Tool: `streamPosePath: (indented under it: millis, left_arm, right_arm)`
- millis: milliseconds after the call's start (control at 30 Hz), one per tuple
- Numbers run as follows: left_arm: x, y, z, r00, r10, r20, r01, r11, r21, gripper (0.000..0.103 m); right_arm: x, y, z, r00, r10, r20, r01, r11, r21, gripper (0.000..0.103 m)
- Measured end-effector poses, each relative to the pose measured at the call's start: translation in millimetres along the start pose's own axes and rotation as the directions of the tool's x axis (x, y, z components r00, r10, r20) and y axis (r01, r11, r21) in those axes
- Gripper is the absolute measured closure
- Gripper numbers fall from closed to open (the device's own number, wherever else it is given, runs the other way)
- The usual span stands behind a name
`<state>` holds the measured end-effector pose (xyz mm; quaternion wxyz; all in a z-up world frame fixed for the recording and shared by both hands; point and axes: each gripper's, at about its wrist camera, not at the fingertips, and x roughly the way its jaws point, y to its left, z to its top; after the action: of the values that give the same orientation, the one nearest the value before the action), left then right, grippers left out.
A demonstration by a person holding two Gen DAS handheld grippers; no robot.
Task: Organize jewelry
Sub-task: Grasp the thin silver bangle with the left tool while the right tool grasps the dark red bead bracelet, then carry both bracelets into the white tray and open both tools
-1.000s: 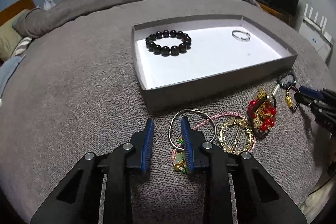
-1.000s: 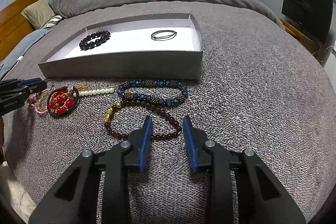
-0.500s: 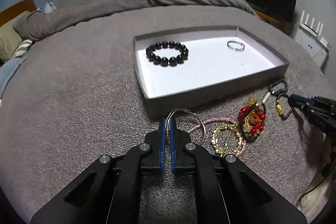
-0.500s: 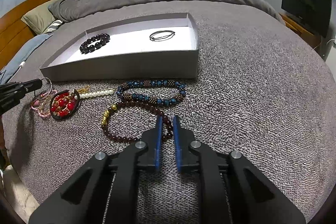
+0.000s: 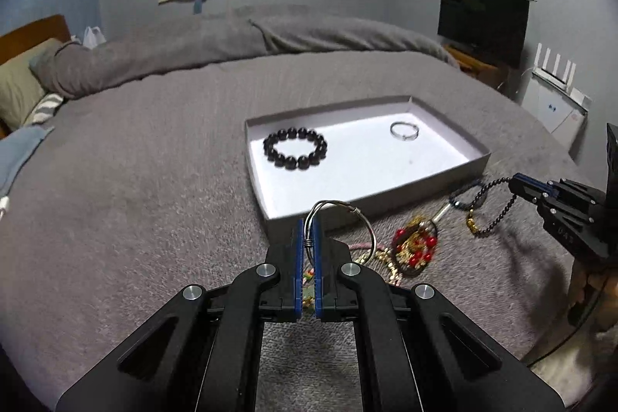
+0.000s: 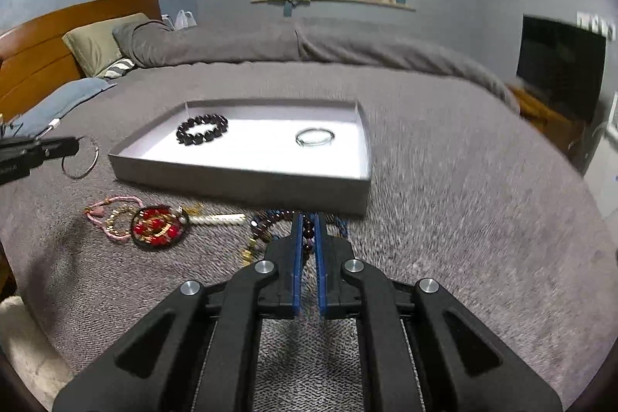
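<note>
Risk comes first from the thin hold each hand has. Left tongs [image 5: 308, 238] are clamped narrow on the rim of a silver wire hoop [image 5: 343, 219], which hangs clear of the bed just in front of the near wall of the grey tray [image 5: 444, 176]; the wire is slick and pinched at one spot only, so I judge it could swivel or slip out on the way over that wall. Right tongs [image 6: 308, 234] are closed on a dark red bead bracelet [image 6: 270, 224], lifted near the tray's near right corner. In the left wrist view the loose loop of that strand droops below the pads, and it could catch the tray wall or drag the blue bead strand [image 5: 465, 194] lying under it. With both hands heading for the same tray, the two tools could also bump.

Inside the tray a black bead bracelet [image 5: 295, 148] lies toward the left end and a thin silver bangle [image 5: 404, 131] toward the right, well apart. On the bed [image 6: 463, 219], outside the tray's near wall, remain a red and gold ornament [image 6: 158, 227], a pink cord [image 6: 110, 215] and a pearl strand [image 6: 220, 219].

The bed's grey knit cover is soft and nubbly, apt to snag chains. Around it: a wooden headboard [image 6: 58, 41], pillows, a curtained window ledge and a dark screen [image 6: 560, 64].
</note>
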<state>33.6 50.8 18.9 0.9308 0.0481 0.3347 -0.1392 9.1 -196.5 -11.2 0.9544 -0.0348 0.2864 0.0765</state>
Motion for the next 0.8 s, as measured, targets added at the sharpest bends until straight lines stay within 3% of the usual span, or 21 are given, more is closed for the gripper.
streamPosePath:
  millis: [133, 467, 800]
  left_arm:
    - [-6.6, -0.7, 9.4, 1.000, -0.004, 0.021, 0.004, 1.000, 0.012, 0.098]
    - [12.4, 6.0, 43.3, 0.999, -0.008, 0.035, 0.008, 1.000, 0.008, 0.098]
    - [90.7, 15.3, 53.1, 0.997, -0.009, -0.082, 0.007, 1.000, -0.021, 0.098]
  right_arm:
    - [-11.1, 7.8, 14.4, 0.998, -0.038, 0.049, 0.041, 0.998, -0.051, 0.097]
    - [-18.3, -3.0, 75.8, 0.982, -0.056, 0.179, 0.063, 0.997, -0.037, 0.097]
    - [43.1, -15.3, 94.4, 0.992, -0.049, 0.113, 0.046, 0.998, 0.031, 0.097]
